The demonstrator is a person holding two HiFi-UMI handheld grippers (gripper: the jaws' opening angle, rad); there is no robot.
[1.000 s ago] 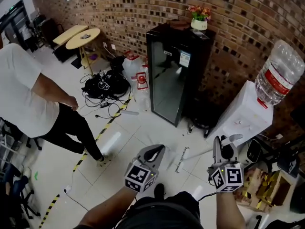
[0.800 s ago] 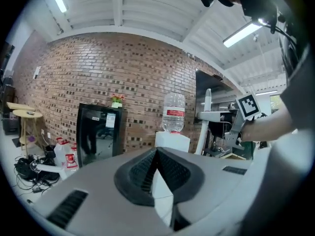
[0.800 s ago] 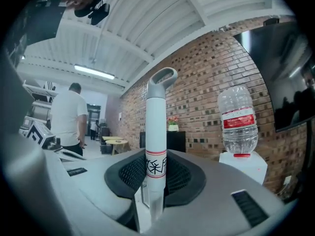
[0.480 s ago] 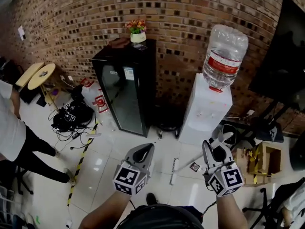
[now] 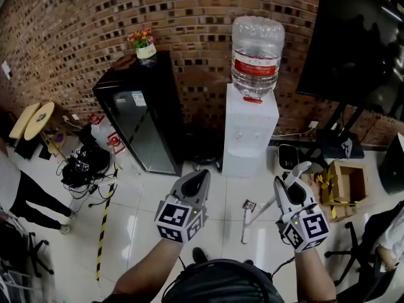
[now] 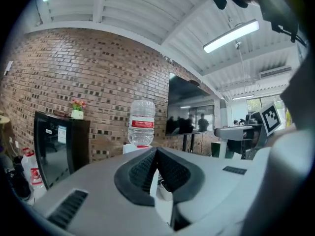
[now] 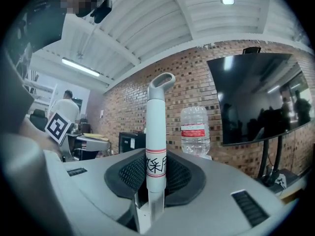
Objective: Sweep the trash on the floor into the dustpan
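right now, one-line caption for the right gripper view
Right gripper shut on a white handle, water bottle and brick wall behind.

white handle (image 7: 156,132), black cabinet (image 5: 136,115), brown brick wall (image 5: 76,17).

Two grippers (image 5: 201,177) (image 5: 285,183), one white handle (image 7: 155,132), one water bottle (image 5: 257,46).
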